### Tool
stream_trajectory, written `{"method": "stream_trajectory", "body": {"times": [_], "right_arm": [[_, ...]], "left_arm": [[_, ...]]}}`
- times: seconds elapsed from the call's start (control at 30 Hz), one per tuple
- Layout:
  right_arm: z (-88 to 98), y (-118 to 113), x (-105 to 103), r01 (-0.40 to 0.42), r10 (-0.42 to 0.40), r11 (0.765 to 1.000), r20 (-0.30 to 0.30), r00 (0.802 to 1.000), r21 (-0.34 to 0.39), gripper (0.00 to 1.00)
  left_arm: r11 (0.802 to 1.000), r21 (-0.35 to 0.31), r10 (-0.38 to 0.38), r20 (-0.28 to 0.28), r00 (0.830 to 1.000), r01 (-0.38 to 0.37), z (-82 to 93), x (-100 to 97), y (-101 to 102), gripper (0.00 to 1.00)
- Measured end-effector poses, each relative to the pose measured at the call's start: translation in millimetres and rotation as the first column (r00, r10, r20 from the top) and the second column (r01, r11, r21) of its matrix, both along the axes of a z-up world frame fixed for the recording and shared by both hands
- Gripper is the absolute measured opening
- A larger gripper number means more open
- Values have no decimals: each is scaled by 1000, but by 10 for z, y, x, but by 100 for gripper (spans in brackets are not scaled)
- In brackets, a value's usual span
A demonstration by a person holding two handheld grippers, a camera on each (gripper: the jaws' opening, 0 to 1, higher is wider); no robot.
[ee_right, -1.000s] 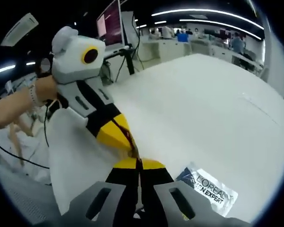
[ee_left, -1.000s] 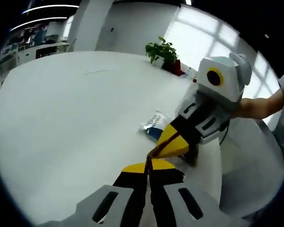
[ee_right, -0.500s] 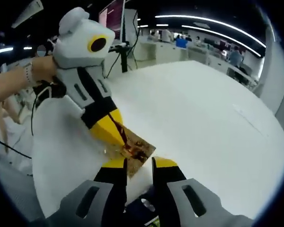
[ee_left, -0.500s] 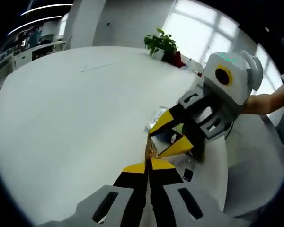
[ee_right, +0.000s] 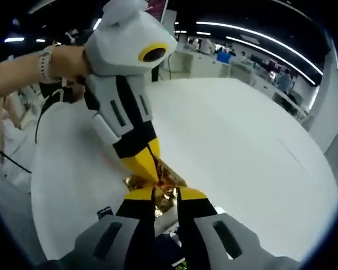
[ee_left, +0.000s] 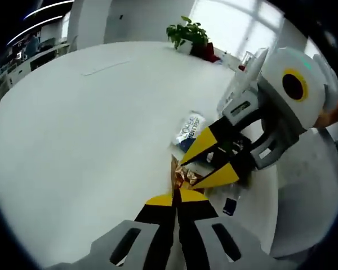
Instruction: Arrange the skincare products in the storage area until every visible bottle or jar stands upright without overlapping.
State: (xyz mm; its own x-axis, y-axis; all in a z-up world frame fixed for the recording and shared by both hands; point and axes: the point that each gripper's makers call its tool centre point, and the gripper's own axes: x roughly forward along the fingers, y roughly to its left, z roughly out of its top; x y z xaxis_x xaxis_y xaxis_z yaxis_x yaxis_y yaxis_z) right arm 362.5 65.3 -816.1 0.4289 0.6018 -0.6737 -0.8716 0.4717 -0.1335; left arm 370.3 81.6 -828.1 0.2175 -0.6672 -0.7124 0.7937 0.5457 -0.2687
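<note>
Showing a gold foil sachet [ee_left: 183, 177] just above the white counter [ee_left: 84, 129]: the left gripper [ee_left: 176, 198], jaws pressed together, pinches its near edge, while the right gripper [ee_right: 165, 194], jaws slightly spread, meets it head-on.

Gold packet [ee_right: 158, 181] between 2 tools' tips
</note>
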Motion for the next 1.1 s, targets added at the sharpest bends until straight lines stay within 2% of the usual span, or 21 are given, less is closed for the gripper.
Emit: {"method": "stream_trajectory", "body": {"times": [0.27, 0.6, 0.7, 0.77, 0.87, 1.03, 1.1], "right_arm": [[-102, -45, -5, 12, -12, 1000, -18, 1000, -14, 15], [-134, -51, 38, 19, -19, 1000, -31, 999, -14, 15], [-139, -60, 38, 32, -32, 999, -61, 998, -10, 15], [-171, -87, 109, 43, -43, 999, -91, 995, -6, 15], [-173, -98, 86, 46, -49, 999, -114, 992, -25, 16], [-174, -96, 52, 48, -51, 998, -118, 992, -32, 18], [-165, -96, 33, 48, -52, 998, -117, 992, -32, 18]], "left_arm": [[999, 25, -31, 8, 999, 31, -10, -84, -91, 1], [999, 25, -31, 12, 999, 30, -14, -47, -116, 1], [1000, 21, -23, 9, 1000, 23, -19, -31, -110, 1], [1000, 21, -21, 11, 1000, 20, -12, -34, -115, 2], [1000, 26, -5, 17, 1000, 4, -10, -5, -82, 8], [999, 38, -5, 51, 999, 3, 52, 7, 5, 12], [1000, 22, 19, 95, 995, -21, 144, 66, 43, 13]]}}
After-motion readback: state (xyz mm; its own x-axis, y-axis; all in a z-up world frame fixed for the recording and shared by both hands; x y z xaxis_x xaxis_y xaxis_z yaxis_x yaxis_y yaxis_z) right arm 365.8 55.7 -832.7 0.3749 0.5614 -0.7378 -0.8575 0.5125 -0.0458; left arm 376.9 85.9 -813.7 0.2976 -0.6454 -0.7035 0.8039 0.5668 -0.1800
